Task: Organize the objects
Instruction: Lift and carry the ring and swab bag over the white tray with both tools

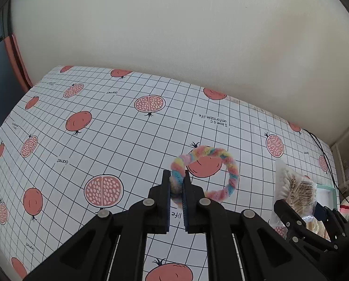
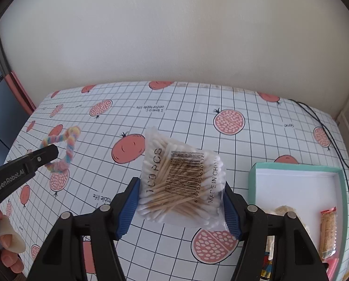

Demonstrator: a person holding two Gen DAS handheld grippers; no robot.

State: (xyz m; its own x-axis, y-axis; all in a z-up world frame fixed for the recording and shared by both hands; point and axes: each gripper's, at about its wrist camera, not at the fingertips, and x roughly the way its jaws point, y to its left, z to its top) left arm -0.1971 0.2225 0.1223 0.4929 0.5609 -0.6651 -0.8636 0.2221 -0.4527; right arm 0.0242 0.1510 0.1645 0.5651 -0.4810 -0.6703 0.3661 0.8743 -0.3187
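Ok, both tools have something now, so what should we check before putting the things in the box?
1. Left tool pinching the fluffy rainbow ring: ok.
2. Right tool around the cotton swab bag: ok, though how tight it is: cannot tell.
3. Ring lifted off the tablecloth: cannot tell.
4. Free room in the green box: ok, its far part is bare.
5. Tools apart from each other: ok.
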